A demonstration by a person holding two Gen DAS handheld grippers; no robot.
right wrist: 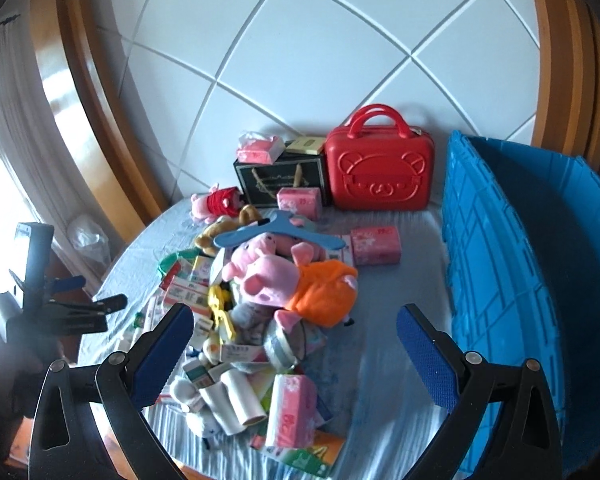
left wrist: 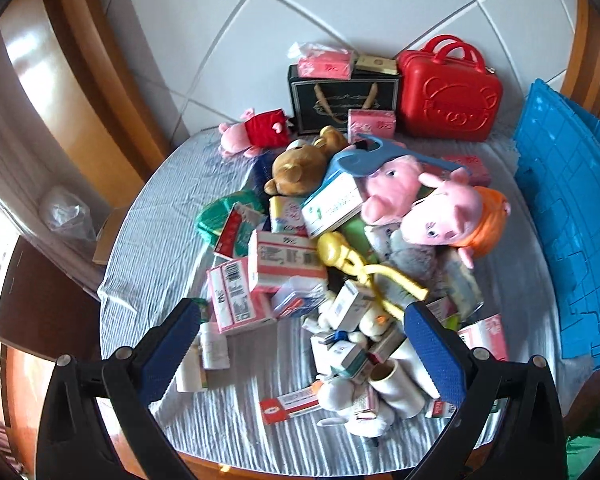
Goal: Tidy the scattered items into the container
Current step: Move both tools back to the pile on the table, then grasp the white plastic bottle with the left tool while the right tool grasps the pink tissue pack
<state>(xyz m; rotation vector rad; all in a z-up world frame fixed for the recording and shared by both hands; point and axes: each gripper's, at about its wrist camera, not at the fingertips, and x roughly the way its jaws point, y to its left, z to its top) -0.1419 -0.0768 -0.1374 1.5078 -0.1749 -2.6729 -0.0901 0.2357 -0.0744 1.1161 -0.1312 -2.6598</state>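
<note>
No wording reads clearly anywhere. The boxes (left wrist: 236, 294) heaped in front of the red case (left wrist: 448, 94) carry barcodes and print, all too blurred to make out.

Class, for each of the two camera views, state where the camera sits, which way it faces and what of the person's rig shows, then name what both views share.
Left wrist: sits on the left gripper, looking forward and down over the pile on the striped cloth; its own two open fingers show.
Right wrist: sits on the right gripper, facing the same pile with the blue crate at its right; its open fingers show, and the left gripper at the left edge.
Shared: red case, blue hanger, orange-dressed pig plush.
</note>
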